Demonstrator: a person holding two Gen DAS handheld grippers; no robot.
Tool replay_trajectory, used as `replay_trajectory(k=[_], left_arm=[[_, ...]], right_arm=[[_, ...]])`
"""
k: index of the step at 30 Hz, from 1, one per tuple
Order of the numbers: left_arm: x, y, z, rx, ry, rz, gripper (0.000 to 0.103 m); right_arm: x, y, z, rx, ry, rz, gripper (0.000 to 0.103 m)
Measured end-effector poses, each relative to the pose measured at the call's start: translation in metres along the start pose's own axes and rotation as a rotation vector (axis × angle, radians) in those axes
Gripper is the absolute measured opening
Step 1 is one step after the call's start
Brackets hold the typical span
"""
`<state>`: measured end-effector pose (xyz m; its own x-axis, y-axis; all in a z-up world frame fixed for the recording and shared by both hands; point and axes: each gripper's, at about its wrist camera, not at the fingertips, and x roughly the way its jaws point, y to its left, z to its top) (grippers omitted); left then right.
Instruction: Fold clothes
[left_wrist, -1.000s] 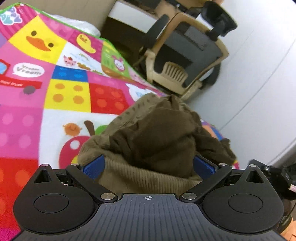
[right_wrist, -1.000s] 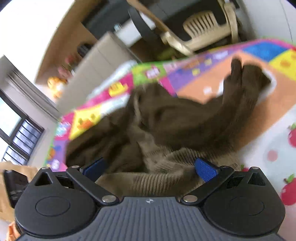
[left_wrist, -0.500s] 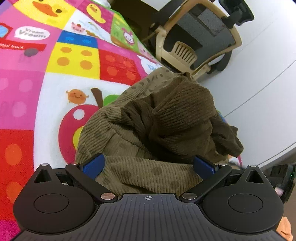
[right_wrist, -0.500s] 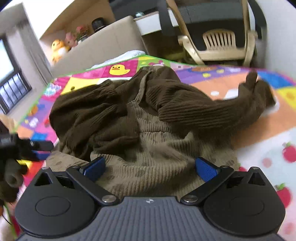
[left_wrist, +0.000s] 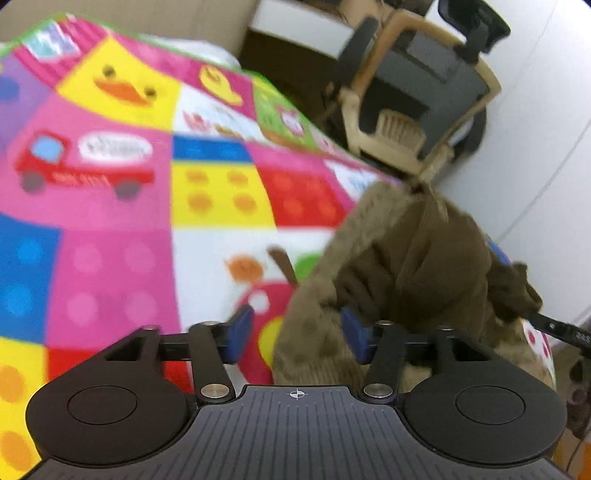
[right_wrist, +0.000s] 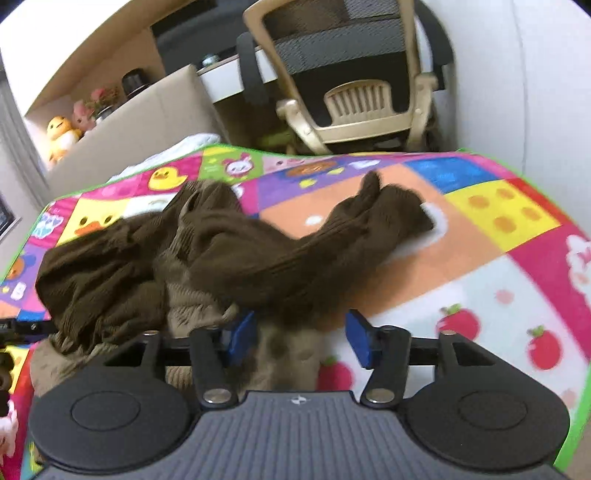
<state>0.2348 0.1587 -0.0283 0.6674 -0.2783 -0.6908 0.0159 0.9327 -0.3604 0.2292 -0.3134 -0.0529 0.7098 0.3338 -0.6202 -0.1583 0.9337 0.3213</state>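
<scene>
A crumpled brown knit sweater (left_wrist: 413, 258) lies on a colourful play mat (left_wrist: 110, 221); its body is tan and dotted, its sleeves darker. My left gripper (left_wrist: 297, 332) sits at the tan hem's left edge, jaws closing. The cloth's edge lies between the blue pads, and the left pad is clear of it. In the right wrist view the sweater (right_wrist: 221, 251) stretches one sleeve (right_wrist: 384, 210) out to the right across the mat (right_wrist: 498, 221). My right gripper (right_wrist: 299, 338) is closing over the hem's right corner, with a gap at the right pad.
A beige office chair (right_wrist: 354, 103) stands past the mat's far edge, also in the left wrist view as the chair (left_wrist: 417, 96). A cardboard box (right_wrist: 147, 118) with plush toys (right_wrist: 62, 133) behind it sits at the far left. A white wall runs along the right.
Both pairs of jaws have narrowed from wide open. The left gripper slid to the hem's left edge and the right gripper to its right corner; the sweater lies much as before.
</scene>
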Motion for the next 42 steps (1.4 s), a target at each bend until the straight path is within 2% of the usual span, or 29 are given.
replay_trajectory(k=[1,6,7,9,11,13,15,18,21,24,26,27,29,31,33,35,38,39,40,41,42], left_arm=[[0.004,-0.001,-0.002,0.004,0.003,-0.005,0.081],[0.021,-0.017,-0.003,0.053,0.016,-0.015,0.080],[0.024,-0.023,-0.003,0.067,0.015,-0.007,0.081],[0.029,-0.034,-0.007,0.110,0.005,0.019,0.081],[0.031,-0.047,-0.013,0.171,-0.005,0.061,0.070],[0.027,-0.057,-0.022,0.227,-0.018,0.101,0.041],[0.016,-0.060,-0.029,0.230,-0.013,0.089,0.021],[-0.010,-0.064,-0.050,0.237,0.019,0.037,0.018],[-0.044,-0.074,-0.083,0.296,0.046,-0.015,0.018],[-0.070,-0.077,-0.112,0.351,0.069,-0.022,0.018],[-0.085,-0.080,-0.120,0.373,0.055,-0.015,0.022],[-0.093,-0.082,-0.118,0.379,0.034,-0.019,0.028],[-0.114,-0.090,-0.111,0.398,-0.033,-0.059,0.043],[-0.133,-0.106,-0.105,0.440,-0.104,-0.107,0.074],[-0.141,-0.125,-0.104,0.502,-0.148,-0.136,0.087],[-0.126,-0.146,-0.108,0.580,-0.131,-0.149,0.093],[-0.080,-0.171,-0.120,0.705,-0.066,-0.110,0.093],[-0.068,-0.175,-0.122,0.738,-0.058,-0.088,0.076],[-0.058,-0.177,-0.122,0.764,-0.056,-0.069,0.031],[-0.053,-0.177,-0.119,0.769,-0.053,-0.071,0.016],[-0.056,-0.172,-0.109,0.751,-0.073,-0.077,0.016]], right_arm=[[0.005,0.003,0.000,-0.012,0.007,0.016,0.064],[0.045,0.036,0.010,-0.104,0.057,0.081,0.066],[0.048,0.045,0.009,-0.137,0.056,0.060,0.065],[0.046,0.061,0.002,-0.215,0.065,0.033,0.046],[0.032,0.066,-0.006,-0.231,0.081,0.048,0.023],[0.014,0.070,-0.015,-0.241,0.092,0.061,0.018],[-0.009,0.074,-0.029,-0.251,0.101,0.070,0.016],[-0.052,0.081,-0.060,-0.289,0.126,0.083,0.015],[-0.092,0.073,-0.087,-0.299,0.151,0.093,0.015],[-0.113,0.068,-0.097,-0.310,0.132,0.080,0.017],[-0.125,0.065,-0.095,-0.298,0.102,0.090,0.020],[-0.131,0.064,-0.090,-0.297,0.073,0.094,0.022],[-0.143,0.062,-0.081,-0.300,0.006,0.094,0.038],[-0.153,0.060,-0.072,-0.307,-0.059,0.081,0.049],[-0.157,0.058,-0.066,-0.304,-0.098,0.080,0.055],[-0.153,0.058,-0.062,-0.292,-0.108,0.081,0.056],[-0.143,0.060,-0.060,-0.288,-0.093,0.076,0.056],[-0.140,0.061,-0.059,-0.297,-0.085,0.073,0.056],[-0.138,0.063,-0.059,-0.306,-0.078,0.069,0.056],[-0.135,0.064,-0.059,-0.320,-0.074,0.063,0.056],[-0.131,0.067,-0.057,-0.340,-0.074,0.048,0.056]])
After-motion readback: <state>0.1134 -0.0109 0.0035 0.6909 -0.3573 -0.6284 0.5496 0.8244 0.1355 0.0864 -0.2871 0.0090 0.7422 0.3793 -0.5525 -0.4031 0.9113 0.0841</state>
